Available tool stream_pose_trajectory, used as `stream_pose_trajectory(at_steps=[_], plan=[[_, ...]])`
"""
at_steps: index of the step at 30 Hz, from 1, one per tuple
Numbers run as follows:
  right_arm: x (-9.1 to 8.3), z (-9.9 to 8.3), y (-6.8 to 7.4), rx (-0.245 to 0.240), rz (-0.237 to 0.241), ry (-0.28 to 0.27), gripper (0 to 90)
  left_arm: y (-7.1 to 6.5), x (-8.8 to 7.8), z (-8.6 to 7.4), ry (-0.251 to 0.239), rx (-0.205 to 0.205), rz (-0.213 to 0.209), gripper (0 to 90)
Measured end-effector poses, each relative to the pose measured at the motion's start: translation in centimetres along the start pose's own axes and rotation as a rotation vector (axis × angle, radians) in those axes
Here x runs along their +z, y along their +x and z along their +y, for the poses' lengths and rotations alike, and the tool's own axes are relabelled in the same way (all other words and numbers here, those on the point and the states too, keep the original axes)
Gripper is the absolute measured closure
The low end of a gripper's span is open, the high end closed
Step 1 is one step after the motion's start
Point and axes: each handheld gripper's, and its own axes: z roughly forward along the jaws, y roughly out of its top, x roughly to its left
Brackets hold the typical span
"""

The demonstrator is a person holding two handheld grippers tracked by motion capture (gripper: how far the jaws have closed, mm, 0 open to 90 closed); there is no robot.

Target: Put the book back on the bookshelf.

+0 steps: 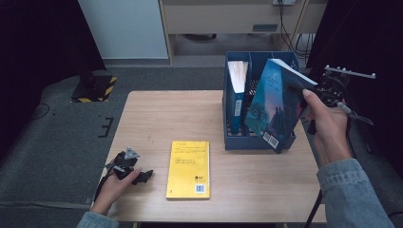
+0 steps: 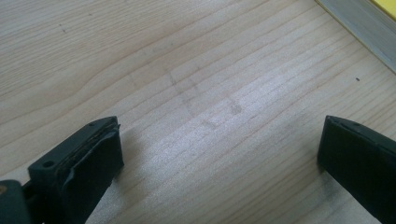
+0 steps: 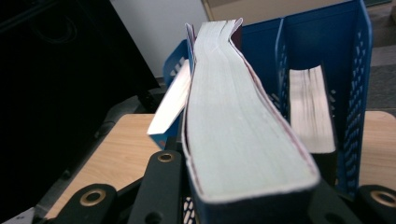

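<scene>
The right tongs (image 1: 317, 92) are clamping a dark blue paperback (image 1: 274, 107), holding it tilted over the right-hand slot of the blue file rack (image 1: 259, 141); a second book (image 1: 237, 90) is standing upright in the rack's left slot; the left tongs (image 1: 142, 176) are resting wide and empty on the surface (image 1: 157, 114), left of the rack, just beside a yellow book (image 1: 188, 169) lying flat.

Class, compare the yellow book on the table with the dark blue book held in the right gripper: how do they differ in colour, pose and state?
The yellow book has a plain yellow cover; the dark blue book has a dark illustrated one. The yellow book lies flat on the table; the dark blue book is tilted at the blue file rack. Nothing grips the yellow book; the right gripper is shut on the dark blue book. Both are closed paperbacks with barcodes.
</scene>
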Motion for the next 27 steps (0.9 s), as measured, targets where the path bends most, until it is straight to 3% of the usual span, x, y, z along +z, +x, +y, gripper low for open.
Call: stream_pose_trajectory(at_steps=[11,27], plan=[[2.6,0.5,-0.7,-0.022,-0.088,0.023,73.2,-0.1,0.1,0.0,-0.009,0.011,-0.004,0.0],[4.8,0.9,-0.9,-0.013,-0.140,0.024,73.2,-0.2,0.1,0.1,-0.006,0.014,-0.009,0.0]])
